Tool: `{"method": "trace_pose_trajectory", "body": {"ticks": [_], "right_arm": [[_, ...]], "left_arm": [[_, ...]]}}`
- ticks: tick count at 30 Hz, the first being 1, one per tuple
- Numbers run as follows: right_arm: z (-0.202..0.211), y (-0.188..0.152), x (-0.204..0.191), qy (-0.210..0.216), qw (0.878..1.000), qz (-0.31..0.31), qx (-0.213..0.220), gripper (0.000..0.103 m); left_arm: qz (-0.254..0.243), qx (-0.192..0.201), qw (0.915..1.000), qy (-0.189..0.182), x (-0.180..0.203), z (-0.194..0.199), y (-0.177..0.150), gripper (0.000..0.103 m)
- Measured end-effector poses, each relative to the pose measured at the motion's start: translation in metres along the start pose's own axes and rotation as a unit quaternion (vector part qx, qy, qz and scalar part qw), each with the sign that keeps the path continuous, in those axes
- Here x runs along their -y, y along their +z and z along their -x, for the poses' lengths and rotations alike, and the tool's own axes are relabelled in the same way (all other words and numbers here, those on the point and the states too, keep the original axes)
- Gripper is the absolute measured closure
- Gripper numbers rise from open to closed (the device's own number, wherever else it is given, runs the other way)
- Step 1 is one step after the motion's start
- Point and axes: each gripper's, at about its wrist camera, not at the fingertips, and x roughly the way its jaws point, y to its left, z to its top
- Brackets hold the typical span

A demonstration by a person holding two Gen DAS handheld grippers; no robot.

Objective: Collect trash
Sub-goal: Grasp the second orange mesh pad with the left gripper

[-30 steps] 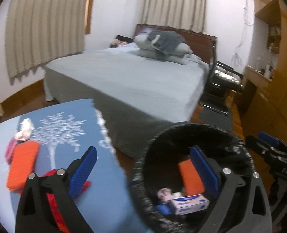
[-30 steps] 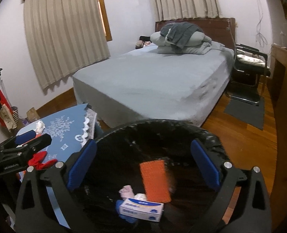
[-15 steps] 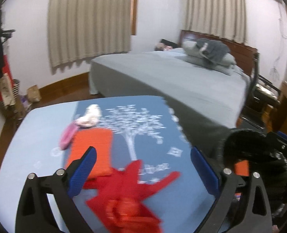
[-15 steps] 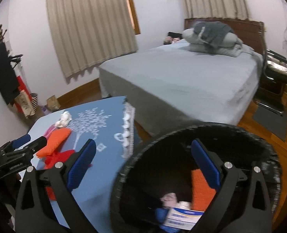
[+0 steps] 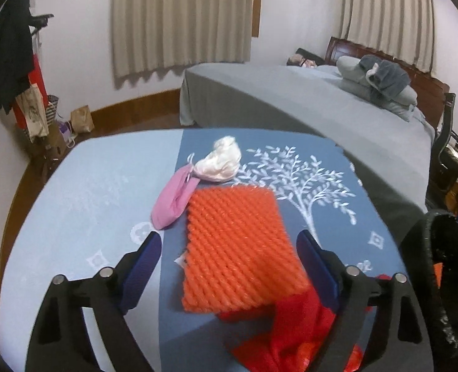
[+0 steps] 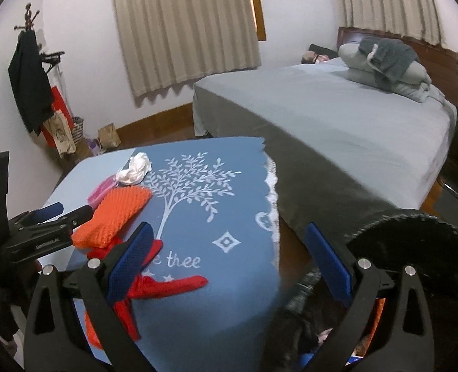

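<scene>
Left gripper (image 5: pixel 229 249): jaws spread wide but closing, astride the orange sponge (image 5: pixel 238 248), pads not yet touching it. Swung here within the last second from above the black bin (image 5: pixel 439 279), now pushed off to 3 o'clock at the frame's edge. Means, most likely, one drop-off finished and the next pick-up under way, sponge first.

Around the sponge on the blue tablecloth (image 5: pixel 105 192): pink pouch (image 5: pixel 174 200) touching its corner at 10 o'clock, crumpled white tissue (image 5: pixel 221 164) at 12 o'clock just beyond, red mesh bag (image 5: pixel 291 325) tucked under its near edge at 5 o'clock. All four still to be gathered.

Right gripper (image 6: pixel 229 269): jaws spread, nothing between them, hovering over the table's near edge between the red mesh bag at 9 o'clock and the bin rim (image 6: pixel 415 226) at 3 o'clock. Also swept across from directly above the bin a second ago. Left gripper (image 6: pixel 61 214) seen from here at 9 o'clock, fingers flanking the sponge (image 6: pixel 111 217).

Inside the bin, only slivers visible now: an orange piece, something pink and something blue near the bottom. Rest hidden behind the fingers and rim.
</scene>
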Motion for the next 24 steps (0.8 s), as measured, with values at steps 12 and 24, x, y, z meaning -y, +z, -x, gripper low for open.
{"method": "trace_pose_trajectory", "body": {"ticks": [12,24], "right_arm": [[-0.042,-0.002,-0.019,0.007,0.999,0.010,-0.029,0.007],[-0.052,-0.005,-0.023,0.011,0.999,0.014,-0.040,0.007]], "left_arm": [[0.018,-0.040,0.9991,0.000,-0.019,-0.041,-0.007,0.018],[0.036,-0.063,0.9959,-0.054,-0.014,-0.053,-0.010,0.055]]}}
